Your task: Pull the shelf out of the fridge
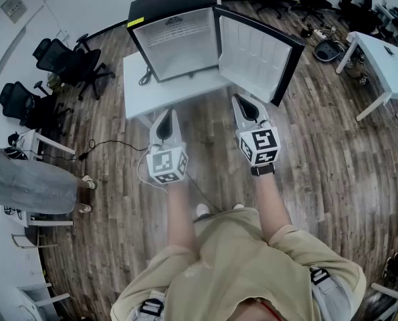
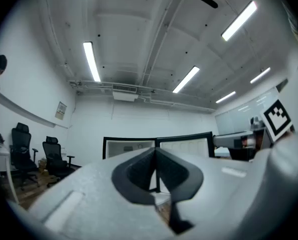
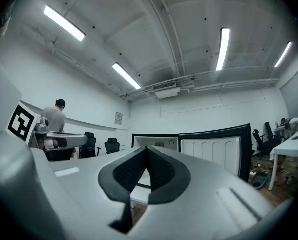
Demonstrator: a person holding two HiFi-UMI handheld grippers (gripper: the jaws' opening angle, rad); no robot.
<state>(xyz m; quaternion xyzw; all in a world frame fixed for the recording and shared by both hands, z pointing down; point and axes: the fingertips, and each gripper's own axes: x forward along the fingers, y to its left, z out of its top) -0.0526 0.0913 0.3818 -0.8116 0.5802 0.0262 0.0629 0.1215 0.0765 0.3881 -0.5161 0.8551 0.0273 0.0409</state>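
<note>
Both grippers are just hanging in front of the fridge (image 1: 175, 39), well short of it. The left gripper (image 1: 166, 114) has its jaws pressed together with nothing in them, and the right gripper (image 1: 242, 101) is the same, fully closed and empty. The fridge sits on a white table (image 1: 175, 97) with its door (image 1: 255, 52) swung open to the right. The shelf would be inside that white cavity, but honestly I can't pick it out clearly. Some black office chairs (image 1: 65, 62) stand off to the left.
</note>
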